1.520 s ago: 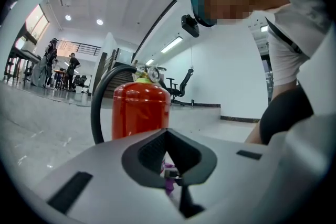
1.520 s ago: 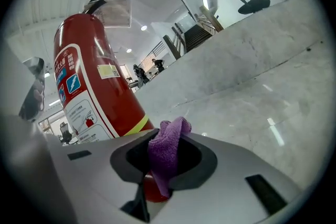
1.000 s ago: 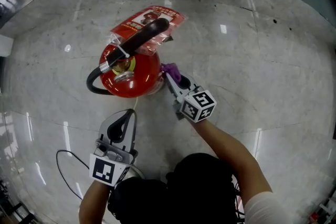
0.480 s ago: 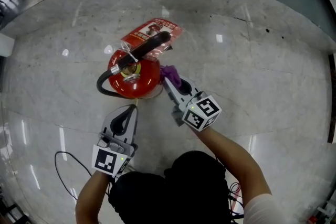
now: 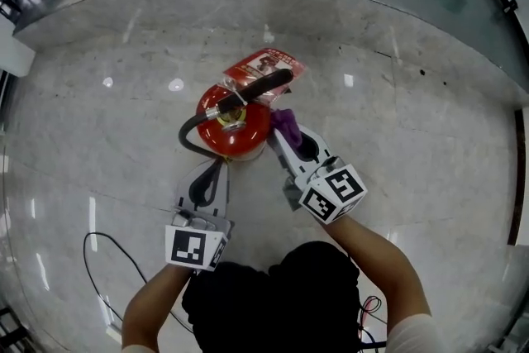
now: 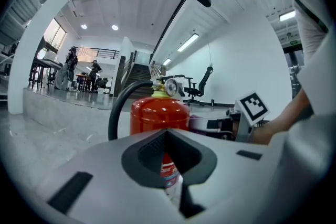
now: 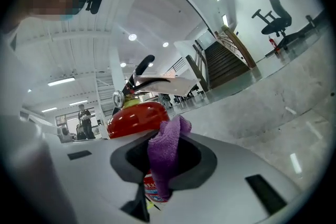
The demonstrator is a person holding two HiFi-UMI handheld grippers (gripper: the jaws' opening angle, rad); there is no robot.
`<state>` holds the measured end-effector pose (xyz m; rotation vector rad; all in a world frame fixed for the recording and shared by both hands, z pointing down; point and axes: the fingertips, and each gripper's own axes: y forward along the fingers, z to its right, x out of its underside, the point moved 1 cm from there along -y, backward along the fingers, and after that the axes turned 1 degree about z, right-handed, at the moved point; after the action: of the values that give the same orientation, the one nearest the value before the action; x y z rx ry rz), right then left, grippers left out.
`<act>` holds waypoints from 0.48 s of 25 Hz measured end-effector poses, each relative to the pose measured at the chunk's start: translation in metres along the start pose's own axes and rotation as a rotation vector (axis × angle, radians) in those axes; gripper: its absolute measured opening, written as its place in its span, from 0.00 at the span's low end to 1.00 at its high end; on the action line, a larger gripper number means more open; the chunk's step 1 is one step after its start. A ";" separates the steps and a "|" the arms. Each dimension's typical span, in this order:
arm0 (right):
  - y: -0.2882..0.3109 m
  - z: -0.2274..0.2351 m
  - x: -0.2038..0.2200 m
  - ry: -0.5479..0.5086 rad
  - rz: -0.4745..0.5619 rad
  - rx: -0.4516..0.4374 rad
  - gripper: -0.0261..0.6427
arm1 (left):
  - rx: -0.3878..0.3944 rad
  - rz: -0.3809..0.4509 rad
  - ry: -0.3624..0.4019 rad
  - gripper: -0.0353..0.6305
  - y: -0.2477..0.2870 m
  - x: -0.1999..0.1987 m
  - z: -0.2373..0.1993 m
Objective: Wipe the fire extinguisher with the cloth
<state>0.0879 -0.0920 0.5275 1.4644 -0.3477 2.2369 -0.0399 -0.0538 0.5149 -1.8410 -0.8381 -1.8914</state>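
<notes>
A red fire extinguisher point(image 5: 235, 128) is found standing upright on the pale stone floor point(image 5: 413, 136), just above the centre of the head view. A black hose point(image 5: 192, 136) loops off its left side, and a black lever handle point(image 5: 260, 84) runs toward the upper right, over a red printed tag point(image 5: 266, 64). The right gripper point(image 5: 279, 133) is seen at centre right of the frame, pointing up and left at the cylinder. Its jaws are clamped on a purple cloth point(image 5: 287, 125), which lies against the right side of the extinguisher. In the right gripper view the cloth point(image 7: 167, 152) is seen bunched between the closed jaws of that gripper point(image 7: 163, 165), with a fold standing up above them. The red shoulder of the extinguisher point(image 7: 137, 117) is seen directly behind it. The left gripper point(image 5: 216, 165) is held at lower centre left of the head view, its tip just below the cylinder; contact cannot be confirmed. In the left gripper view its jaws point(image 6: 170, 165) are seen brought together with nothing held. The extinguisher point(image 6: 159, 113) fills the middle of that frame beyond them, topped by a pressure gauge point(image 6: 171, 87). A thin black cable point(image 5: 91, 260) is noted on the floor at lower left of the head view.
</notes>
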 end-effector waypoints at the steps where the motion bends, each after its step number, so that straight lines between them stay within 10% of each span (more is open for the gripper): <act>1: -0.001 -0.004 -0.006 -0.008 0.007 -0.009 0.15 | 0.002 -0.002 0.002 0.06 0.000 0.000 0.001; 12: -0.010 -0.053 -0.057 -0.039 0.083 -0.110 0.15 | -0.032 -0.019 -0.016 0.06 0.003 0.004 0.001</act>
<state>0.0697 -0.0725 0.4539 1.4614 -0.5447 2.2178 -0.0382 -0.0548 0.5192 -1.8762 -0.8378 -1.9145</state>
